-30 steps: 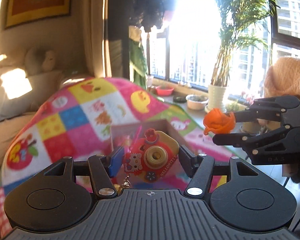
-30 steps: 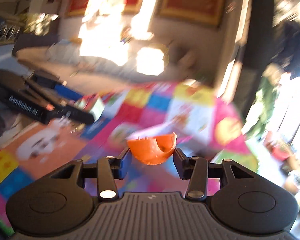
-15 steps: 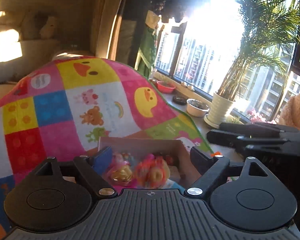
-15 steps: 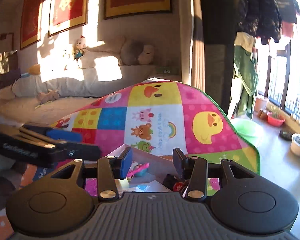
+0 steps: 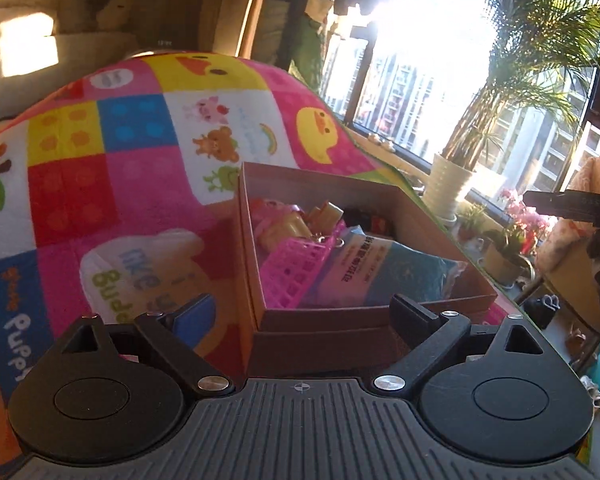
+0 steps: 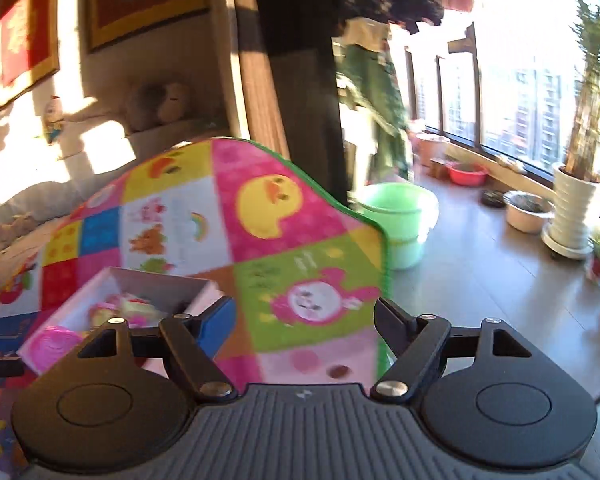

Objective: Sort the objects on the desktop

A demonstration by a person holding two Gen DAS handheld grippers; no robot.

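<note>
1. Left wrist view: the left gripper [image 5: 302, 314] stands wide apart with nothing between its fingers; its jaws have just been opening, and the blue-padded finger [image 5: 192, 316] and the black one sit on either side of the near corner of the brown cardboard box [image 5: 320, 336] without pressing on it
2. The box rests on the colourful patchwork mat [image 5: 112, 184], with its near wall just in front of the gripper body
3. Inside the box lie a pink plastic basket [image 5: 296, 264], a blue and white packet [image 5: 384, 268] leaning over it, and some yellow and pink toys [image 5: 288, 220] at the far end; those are too jumbled to name one by one
4. At the right edge a black finger of the right gripper [image 5: 572, 205] pokes in, held above and to the side of the box
5. Behind, a potted palm [image 5: 452, 192] stands by the sunlit window
6. Right wrist view: here the right gripper [image 6: 306, 322] is released too, jaws just widened, holding nothing; between its fingers only the mat [image 6: 260, 208] shows, at the green square with a pink bunny
7. The box [image 6: 112, 296] sits to the lower left, beyond the blue finger, with pink things inside; the picture is blurred, so their shapes are probably not worth guessing
8. Past the mat's edge a green basin [image 6: 396, 216] stands on the floor, and the white palm pot [image 6: 576, 208] is over by the window
</note>
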